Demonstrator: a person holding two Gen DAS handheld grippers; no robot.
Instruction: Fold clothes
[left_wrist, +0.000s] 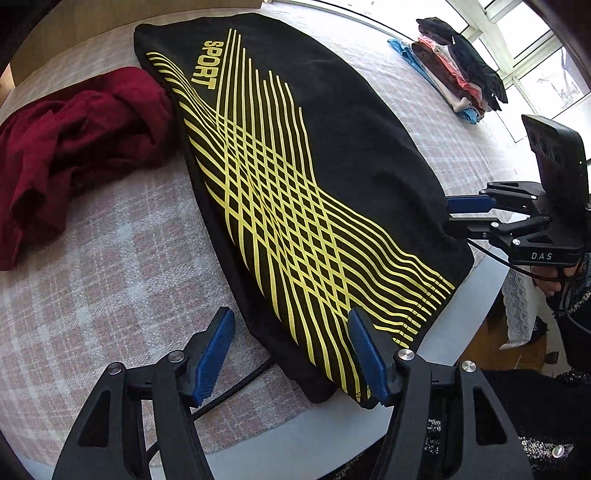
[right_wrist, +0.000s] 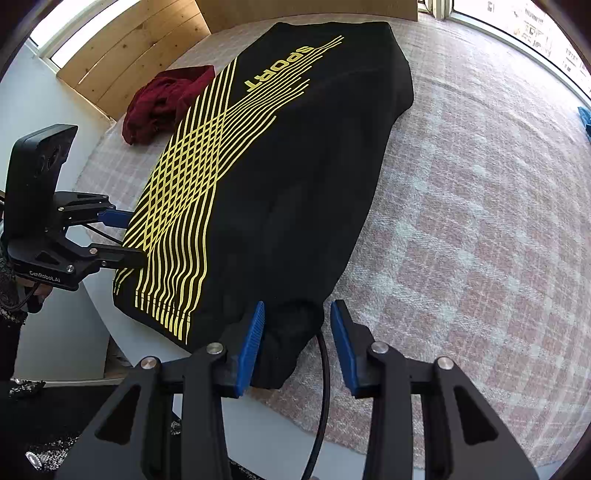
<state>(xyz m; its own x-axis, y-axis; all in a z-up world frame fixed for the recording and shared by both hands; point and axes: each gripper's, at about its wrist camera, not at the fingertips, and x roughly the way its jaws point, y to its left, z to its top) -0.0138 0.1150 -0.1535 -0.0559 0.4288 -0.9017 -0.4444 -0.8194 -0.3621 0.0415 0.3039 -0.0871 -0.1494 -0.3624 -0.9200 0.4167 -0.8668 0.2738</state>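
Note:
A black garment with yellow lines and the word SPORT (left_wrist: 303, 177) lies flat and lengthwise on the pink checked cover; it also shows in the right wrist view (right_wrist: 280, 177). My left gripper (left_wrist: 291, 350) is open, its jaws astride the garment's near left corner. It shows at that edge in the right wrist view (right_wrist: 125, 236). My right gripper (right_wrist: 297, 339) is open around the garment's near right corner, and shows at that edge in the left wrist view (left_wrist: 452, 212).
A crumpled dark red garment (left_wrist: 70, 147) lies left of the black one. A stack of folded clothes (left_wrist: 454, 74) sits far right near the window. A black cable (right_wrist: 321, 387) runs under my right gripper. The white table edge (left_wrist: 480, 273) is close by.

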